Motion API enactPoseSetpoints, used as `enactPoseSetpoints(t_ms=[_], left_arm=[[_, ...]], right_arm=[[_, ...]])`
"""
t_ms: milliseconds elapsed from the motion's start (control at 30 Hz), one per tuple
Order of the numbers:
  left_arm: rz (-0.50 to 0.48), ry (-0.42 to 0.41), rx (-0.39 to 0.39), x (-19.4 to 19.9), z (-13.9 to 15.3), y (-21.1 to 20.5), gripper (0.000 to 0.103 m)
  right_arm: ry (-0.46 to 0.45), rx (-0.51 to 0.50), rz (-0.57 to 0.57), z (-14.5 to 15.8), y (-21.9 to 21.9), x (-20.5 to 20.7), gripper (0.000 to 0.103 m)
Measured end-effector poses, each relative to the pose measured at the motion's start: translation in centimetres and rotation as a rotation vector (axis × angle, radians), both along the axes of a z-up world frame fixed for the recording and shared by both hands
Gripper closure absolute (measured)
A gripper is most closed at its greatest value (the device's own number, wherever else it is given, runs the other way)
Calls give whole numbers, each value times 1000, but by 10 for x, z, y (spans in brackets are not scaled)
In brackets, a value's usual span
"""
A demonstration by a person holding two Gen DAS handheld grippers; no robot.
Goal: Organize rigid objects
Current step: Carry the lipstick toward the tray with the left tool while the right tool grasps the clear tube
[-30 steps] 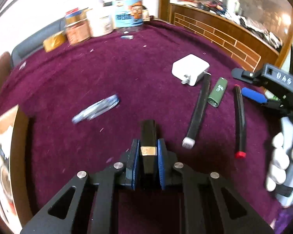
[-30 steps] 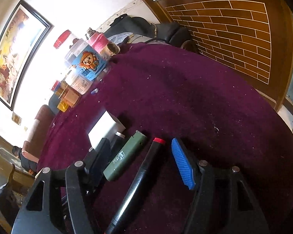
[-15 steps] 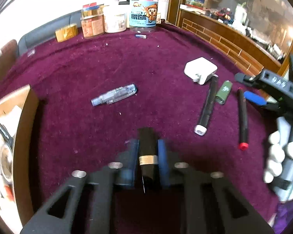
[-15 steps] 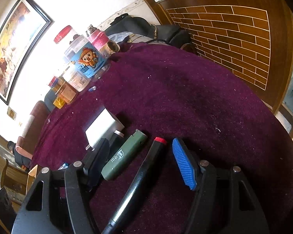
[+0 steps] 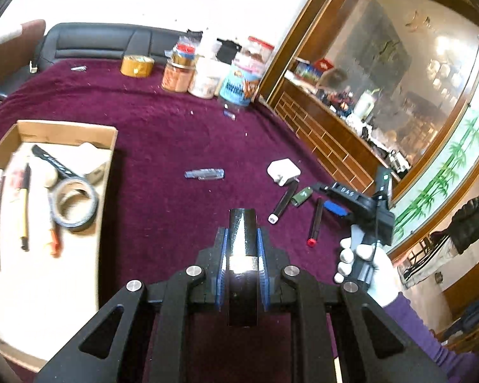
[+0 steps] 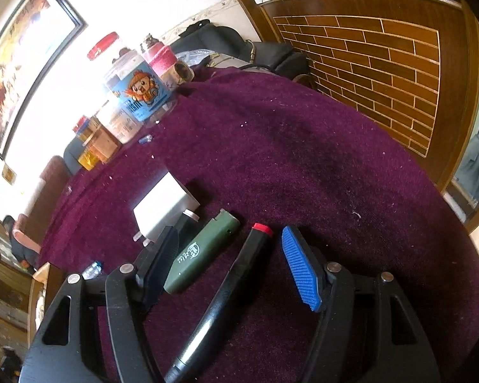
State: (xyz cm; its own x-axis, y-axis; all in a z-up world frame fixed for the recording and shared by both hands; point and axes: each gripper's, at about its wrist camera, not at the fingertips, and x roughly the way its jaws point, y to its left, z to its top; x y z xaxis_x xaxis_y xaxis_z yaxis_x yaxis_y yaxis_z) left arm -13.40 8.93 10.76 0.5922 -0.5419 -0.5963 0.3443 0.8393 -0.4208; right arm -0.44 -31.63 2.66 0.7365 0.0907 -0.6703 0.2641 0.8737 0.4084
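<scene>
My left tool (image 5: 242, 266), clamped on a black bar (image 5: 242, 239), has the cardboard box (image 5: 111, 146) at ten o'clock.

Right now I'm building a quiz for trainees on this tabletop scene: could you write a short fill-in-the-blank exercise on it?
1. The left gripper is shut on a glossy ____ stick.
2. The marker between the right gripper's open jaws has a ____ cap.
3. The roll of tape lies inside the ____ box.
4. The lighter beside the white charger is ____.

Missing words: black; red; cardboard; green
</scene>
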Motion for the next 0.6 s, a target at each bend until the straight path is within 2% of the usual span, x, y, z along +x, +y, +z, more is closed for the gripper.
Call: enactPoseSetpoints(t_ms=[67, 133, 233, 267, 400, 600], left_arm=[[6, -11, -5, -6, 2, 10, 89], [17, -9, -15, -11, 1, 21, 89], [31, 0, -33, -11, -4, 32, 89], [38, 8, -45, -10, -7, 37, 89], [59, 16, -76, -10, -11, 50, 89], [131, -6, -73, -25, -7, 84, 89]], right_arm=[[-8, -75, -20, 10, 8, -6, 36], [-51, -94, 12, 28, 22, -16, 36], [-68, -102, 137, 49, 59, -16, 36], [-60, -109, 215, 54, 79, -9, 36], [39, -41, 443, 44, 138, 30, 36], [157, -41, 535, 15, 191, 98, 37]])
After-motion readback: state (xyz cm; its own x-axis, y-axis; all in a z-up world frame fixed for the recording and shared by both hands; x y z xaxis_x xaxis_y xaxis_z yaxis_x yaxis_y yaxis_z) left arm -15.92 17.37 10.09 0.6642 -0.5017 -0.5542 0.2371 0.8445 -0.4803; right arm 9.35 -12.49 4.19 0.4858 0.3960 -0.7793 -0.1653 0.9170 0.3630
